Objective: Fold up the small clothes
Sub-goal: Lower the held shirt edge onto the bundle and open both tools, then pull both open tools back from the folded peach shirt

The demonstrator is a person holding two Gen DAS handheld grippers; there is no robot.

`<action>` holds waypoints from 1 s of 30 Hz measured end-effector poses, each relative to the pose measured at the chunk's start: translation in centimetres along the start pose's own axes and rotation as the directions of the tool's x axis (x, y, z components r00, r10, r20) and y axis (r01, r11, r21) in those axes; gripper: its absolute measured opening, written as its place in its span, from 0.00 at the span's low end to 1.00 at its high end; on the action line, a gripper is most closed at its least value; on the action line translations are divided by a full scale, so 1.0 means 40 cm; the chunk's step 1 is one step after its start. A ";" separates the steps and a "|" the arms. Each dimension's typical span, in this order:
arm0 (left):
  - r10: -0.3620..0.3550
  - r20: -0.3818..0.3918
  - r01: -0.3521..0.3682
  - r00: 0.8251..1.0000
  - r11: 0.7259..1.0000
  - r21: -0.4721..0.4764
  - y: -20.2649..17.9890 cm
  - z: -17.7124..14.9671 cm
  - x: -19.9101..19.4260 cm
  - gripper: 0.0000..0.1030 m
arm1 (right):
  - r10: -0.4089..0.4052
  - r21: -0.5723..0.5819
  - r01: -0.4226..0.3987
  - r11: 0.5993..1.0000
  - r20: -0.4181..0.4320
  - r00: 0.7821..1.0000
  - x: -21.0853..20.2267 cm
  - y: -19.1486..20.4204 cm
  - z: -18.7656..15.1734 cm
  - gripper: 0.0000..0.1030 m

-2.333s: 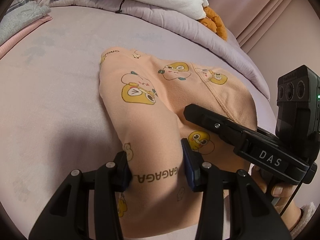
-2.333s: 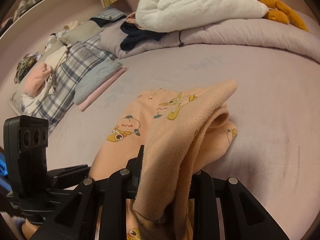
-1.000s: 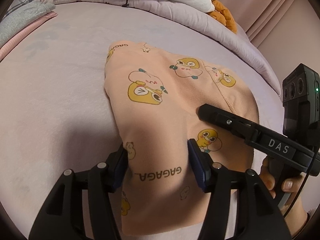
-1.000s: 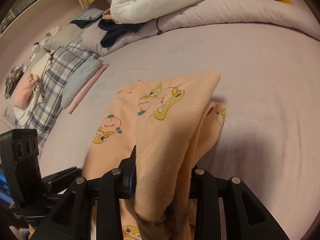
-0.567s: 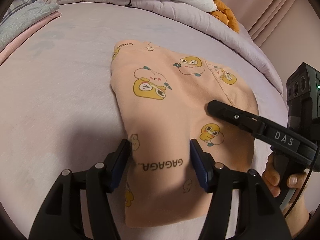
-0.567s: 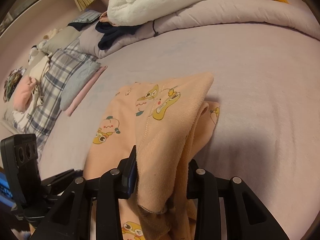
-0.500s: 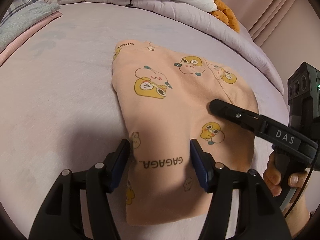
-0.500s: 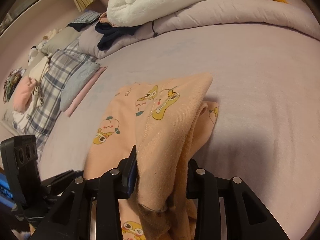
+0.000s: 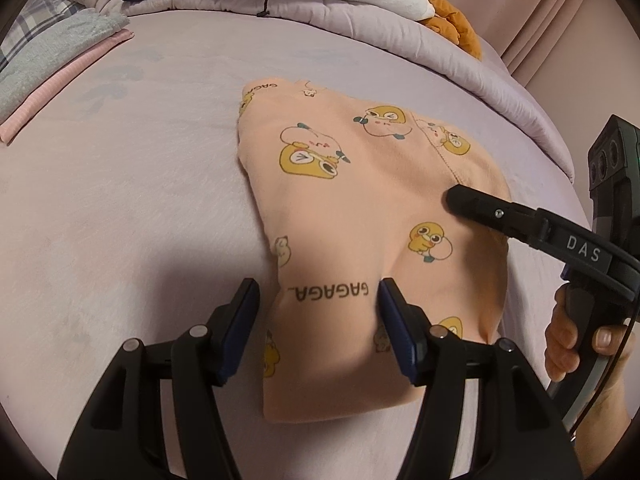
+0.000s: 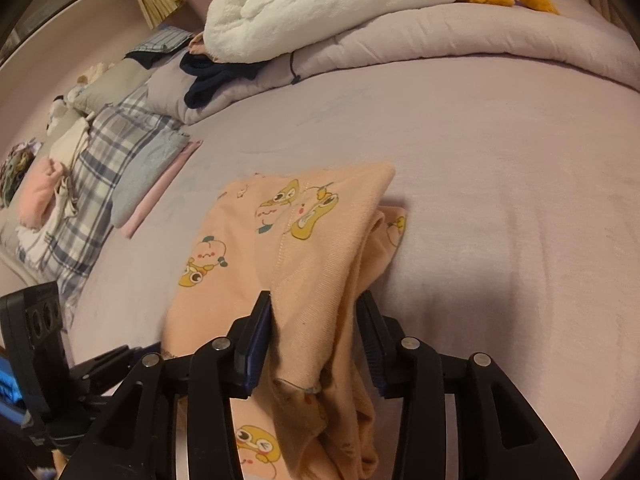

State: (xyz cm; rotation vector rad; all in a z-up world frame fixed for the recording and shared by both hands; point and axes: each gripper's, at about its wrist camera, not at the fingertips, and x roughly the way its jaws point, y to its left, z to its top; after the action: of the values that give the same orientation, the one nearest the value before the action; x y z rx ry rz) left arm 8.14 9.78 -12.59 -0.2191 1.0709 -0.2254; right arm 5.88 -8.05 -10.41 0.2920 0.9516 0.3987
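— Where's the garment [image 9: 360, 216], and why hold it like that?

— It lies on the lilac bed [image 9: 120, 208], well short of the rolled duvet [image 10: 460, 36]. My right gripper [image 10: 316, 316] straddles the folded layers so I can lay them flat. My left gripper [image 9: 318, 300] flanks the near edge.

— Jaws?

— Left stands open, pads off the cloth. Right has parted since a moment ago; earlier it pinched the fold tight.
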 end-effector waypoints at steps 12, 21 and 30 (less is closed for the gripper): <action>0.016 -0.009 -0.016 1.000 1.000 -0.009 0.003 -0.020 -0.009 0.60 | -0.016 0.001 0.016 1.000 -0.003 1.000 -0.009 -0.009 -0.008 0.41; 0.029 -0.017 -0.029 0.999 0.999 -0.014 0.006 -0.040 -0.015 0.61 | -0.005 -0.005 0.005 1.000 -0.004 1.000 -0.024 -0.013 -0.026 0.45; 0.044 -0.023 -0.044 0.999 0.999 -0.010 -0.002 -0.051 -0.015 0.61 | 0.022 -0.038 -0.023 0.999 -0.025 0.999 -0.033 -0.005 -0.048 0.46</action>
State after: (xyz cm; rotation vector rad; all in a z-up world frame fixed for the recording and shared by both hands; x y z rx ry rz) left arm 6.06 9.75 -13.01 -0.2024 1.0985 -0.1831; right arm 3.65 -8.68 -10.59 0.2641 0.9644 0.4412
